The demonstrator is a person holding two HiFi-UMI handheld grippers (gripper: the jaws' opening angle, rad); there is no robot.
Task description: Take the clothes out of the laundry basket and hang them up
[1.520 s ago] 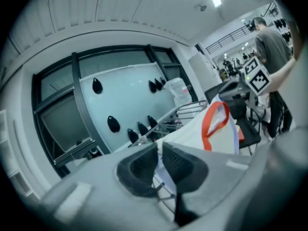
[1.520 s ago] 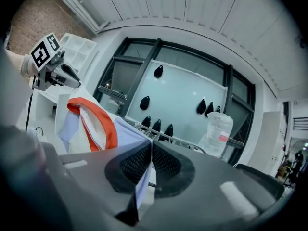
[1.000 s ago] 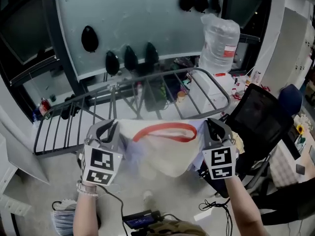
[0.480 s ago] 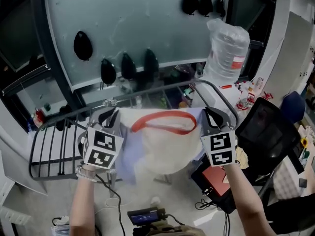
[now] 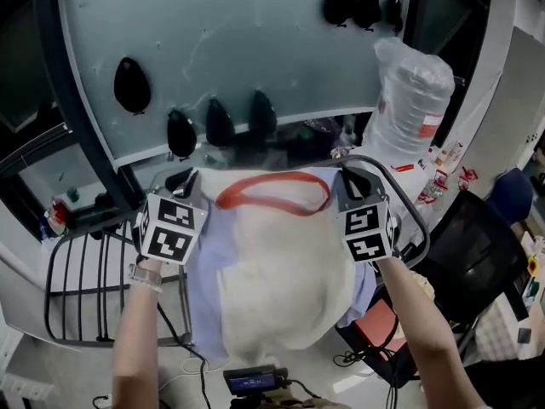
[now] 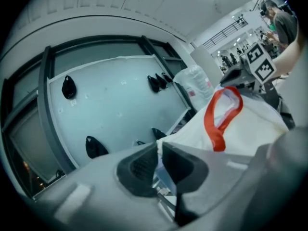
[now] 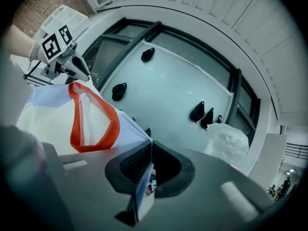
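Both tongs pinched tight: left gripper (image 5: 182, 186) on one shoulder of white shirt (image 5: 281, 271), right gripper (image 5: 349, 184) on other shoulder. Shirt stretched between them, red collar (image 5: 272, 196) uppermost, hem hanging, right at drying rack (image 5: 72, 267). Best bet: hold shoulders level, lower evenly across rails, let go only once draped. Black chair (image 5: 464, 262) crowds right side. Wrapped water bottle (image 5: 417, 83) past rack end. Dark knobs (image 5: 220, 122) on far panel (image 5: 255, 32).

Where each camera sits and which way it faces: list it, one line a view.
Head view: on the head, facing steeply down at the shirt above the rack; forearms, left gripper, right gripper show.
Left gripper view: on the left gripper, along its jaws shut on the shirt, facing the right gripper.
Right gripper view: mirrored, jaws shut on the shirt, facing the left gripper.
Shared: the red collar.
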